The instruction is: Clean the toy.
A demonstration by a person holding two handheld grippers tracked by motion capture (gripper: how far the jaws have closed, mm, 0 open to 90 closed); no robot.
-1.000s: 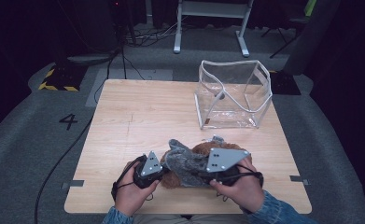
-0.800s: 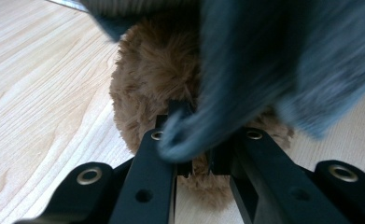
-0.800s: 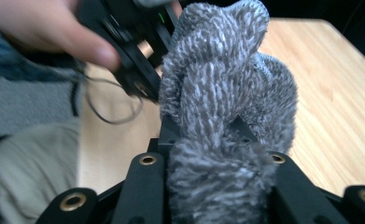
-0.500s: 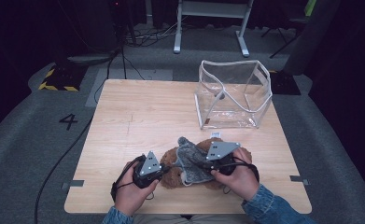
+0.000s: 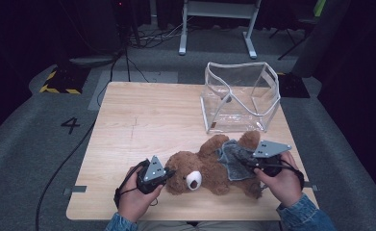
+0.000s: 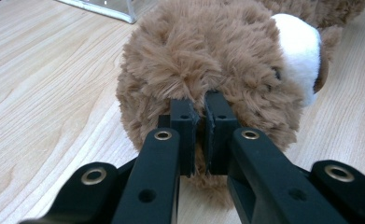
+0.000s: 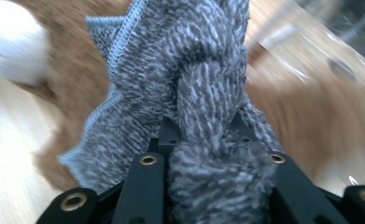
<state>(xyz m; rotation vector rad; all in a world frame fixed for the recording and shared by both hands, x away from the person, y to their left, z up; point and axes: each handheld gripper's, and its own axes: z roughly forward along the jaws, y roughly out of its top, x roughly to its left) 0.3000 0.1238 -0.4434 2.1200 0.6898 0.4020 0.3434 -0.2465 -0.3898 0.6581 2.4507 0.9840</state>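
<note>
Brown plush gives under everything that touches it here, and that settles how this job handles. At about 7 o'clock on the bench, the left gripper has its jaws clenched on a tuft at the head of the teddy bear; in the left gripper view the two black pads stand almost together with only a pinch of fur between them. That hold is thin: pile like this will probably slide out under a hard pull, so a deeper bite into the stuffed head or an ear should serve better. The bear looks light and floppy, lying on its back along the near edge from 6 to 5 o'clock, white muzzle up, and it will likely stretch rather than resist.

Across its belly sits the grey knit garment, loose, soft and stretchy, bunched toward the legs. The right gripper, at about 4 o'clock, is grasping a thick fold of it; in the right gripper view the wool bulges between and over the jaws. A fat gather like that should hold well, though the serged hem may be the firmer place to pull.

The clear bag stands open at 1 o'clock, apart from the bear.
</note>
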